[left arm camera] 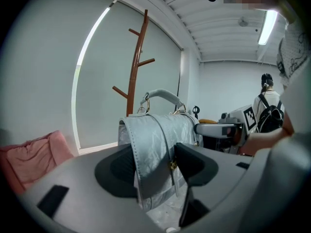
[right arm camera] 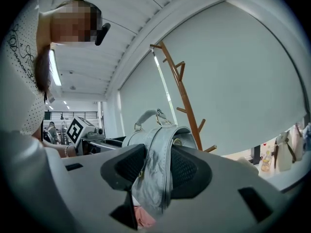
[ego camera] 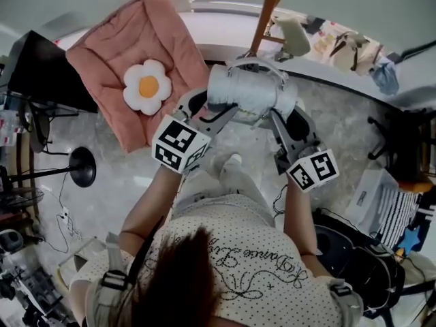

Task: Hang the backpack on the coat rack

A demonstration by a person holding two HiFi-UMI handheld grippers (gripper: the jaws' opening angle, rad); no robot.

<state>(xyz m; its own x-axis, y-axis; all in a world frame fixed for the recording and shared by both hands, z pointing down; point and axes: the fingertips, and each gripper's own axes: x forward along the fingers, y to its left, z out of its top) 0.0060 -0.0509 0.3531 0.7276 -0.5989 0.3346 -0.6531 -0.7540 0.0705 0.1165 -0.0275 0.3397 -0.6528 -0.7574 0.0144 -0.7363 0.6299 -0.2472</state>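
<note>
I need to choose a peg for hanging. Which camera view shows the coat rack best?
The right gripper view: the coat rack shows most of its pole and several pegs. The left gripper view shows it with fewer pegs; the head view shows only a short piece of it.

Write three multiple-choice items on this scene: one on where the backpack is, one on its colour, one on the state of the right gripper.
1. Where is the backpack relative to the coat rack?
A. Hanging from it
B. Held in the air in front of it
C. Lying on the floor under it

2. What colour is the backpack?
A. Silver-grey
B. Red
C. Black

3. What are the jaws of the right gripper doing?
A. Standing open and empty
B. Shut on the backpack
C. Shut on the coat rack

Answers:
1 B: the left gripper and the right gripper carry it between them, with the rack beyond it.
2 A: all three views show silver-grey fabric.
3 B: the right gripper view shows its pads pressing on the backpack's side.
</note>
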